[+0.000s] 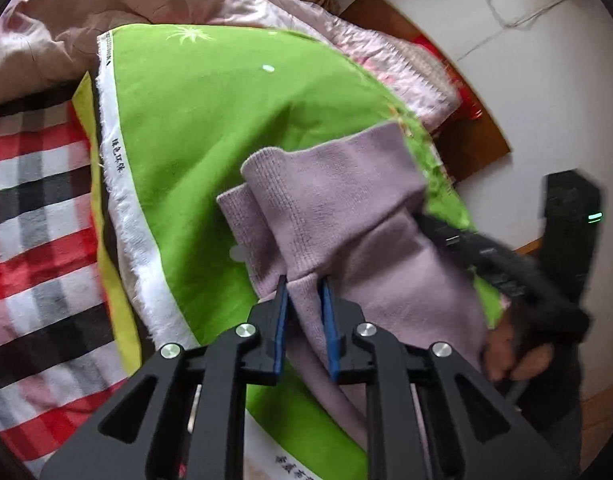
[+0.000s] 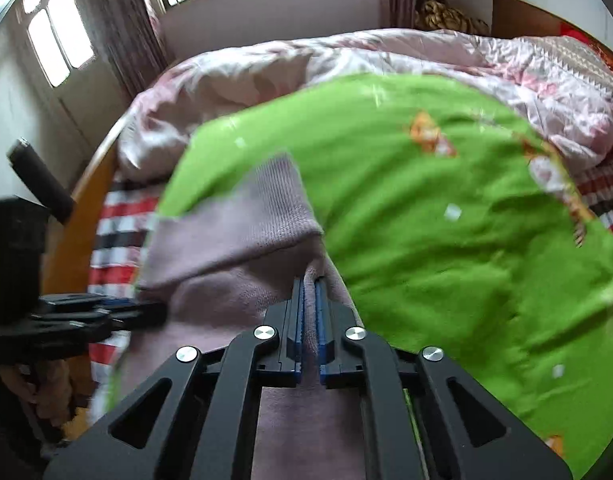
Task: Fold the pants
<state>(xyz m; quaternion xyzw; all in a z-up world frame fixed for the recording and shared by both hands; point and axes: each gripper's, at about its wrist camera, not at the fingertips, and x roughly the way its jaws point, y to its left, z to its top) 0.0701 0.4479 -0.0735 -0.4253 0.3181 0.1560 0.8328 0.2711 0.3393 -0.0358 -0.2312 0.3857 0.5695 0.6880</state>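
Note:
Lilac knit pants (image 1: 346,216) hang bunched over a green sheet (image 1: 210,120) on the bed. My left gripper (image 1: 304,284) is shut on a fold of the pants near a ribbed cuff (image 1: 274,184). My right gripper (image 2: 309,284) is shut on the pants (image 2: 226,248) at their other edge, beside a ribbed cuff (image 2: 282,196). The right gripper shows at the right of the left wrist view (image 1: 438,228), blurred, and the left gripper shows at the left of the right wrist view (image 2: 146,312). Both hold the fabric lifted off the sheet.
A pink quilt (image 2: 266,68) is heaped at the back of the bed. A red, white and black plaid sheet (image 1: 34,208) lies beside the green one. A wooden headboard (image 1: 458,128) and white wall (image 1: 546,100) stand to the right. The bed's wooden rail (image 2: 78,224) is on the left.

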